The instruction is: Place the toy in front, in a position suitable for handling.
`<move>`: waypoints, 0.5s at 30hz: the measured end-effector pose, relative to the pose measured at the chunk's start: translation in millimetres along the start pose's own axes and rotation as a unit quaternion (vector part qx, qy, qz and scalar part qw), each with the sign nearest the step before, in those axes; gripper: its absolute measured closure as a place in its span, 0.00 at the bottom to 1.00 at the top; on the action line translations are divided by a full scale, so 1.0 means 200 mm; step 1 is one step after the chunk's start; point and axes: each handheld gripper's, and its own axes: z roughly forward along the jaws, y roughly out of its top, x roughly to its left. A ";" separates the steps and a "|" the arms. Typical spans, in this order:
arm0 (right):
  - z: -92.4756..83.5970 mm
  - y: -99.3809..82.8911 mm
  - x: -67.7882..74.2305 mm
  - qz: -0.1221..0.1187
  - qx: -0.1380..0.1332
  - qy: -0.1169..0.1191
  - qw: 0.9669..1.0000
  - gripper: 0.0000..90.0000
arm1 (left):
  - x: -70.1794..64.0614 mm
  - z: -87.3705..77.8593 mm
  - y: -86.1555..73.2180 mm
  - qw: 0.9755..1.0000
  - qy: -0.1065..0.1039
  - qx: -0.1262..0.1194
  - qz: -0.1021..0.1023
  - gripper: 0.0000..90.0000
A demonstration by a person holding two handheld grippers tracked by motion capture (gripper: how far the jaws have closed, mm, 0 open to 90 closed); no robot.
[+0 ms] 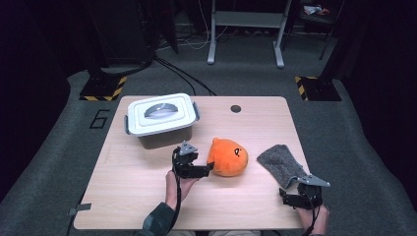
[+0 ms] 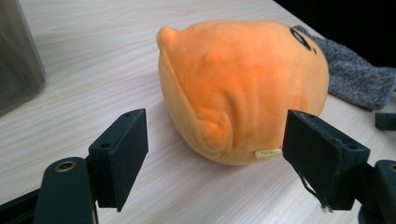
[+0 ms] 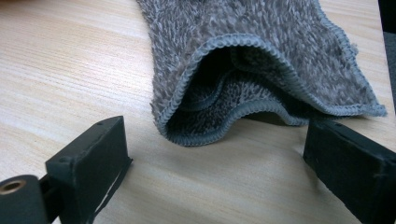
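From above, you are holding the left gripper (image 1: pixel 209 168) beside the plush (image 1: pixel 228 157) mid-tabletop; along its released jaws, that soft, light plush is offering its bulging seam; your right jaws are gaping before the towel (image 3: pixel 261 60).

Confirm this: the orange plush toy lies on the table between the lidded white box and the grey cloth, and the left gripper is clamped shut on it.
Not clamped. In the left gripper view the left gripper stands open, jaws apart just short of the orange plush toy. The toy does lie between the white box and grey cloth.
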 end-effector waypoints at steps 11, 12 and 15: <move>0.00 0.00 0.00 -0.001 0.001 0.000 1.000 0.06 | 0.02 0.01 0.03 0.999 0.001 0.015 0.035 0.17; 0.00 0.00 0.00 0.000 0.001 -0.001 1.000 0.06 | 0.03 0.02 0.03 0.999 -0.003 0.021 0.033 0.17; 0.00 0.00 0.00 0.004 0.002 -0.004 1.000 0.06 | 0.03 0.03 0.03 0.999 -0.004 0.028 0.038 0.16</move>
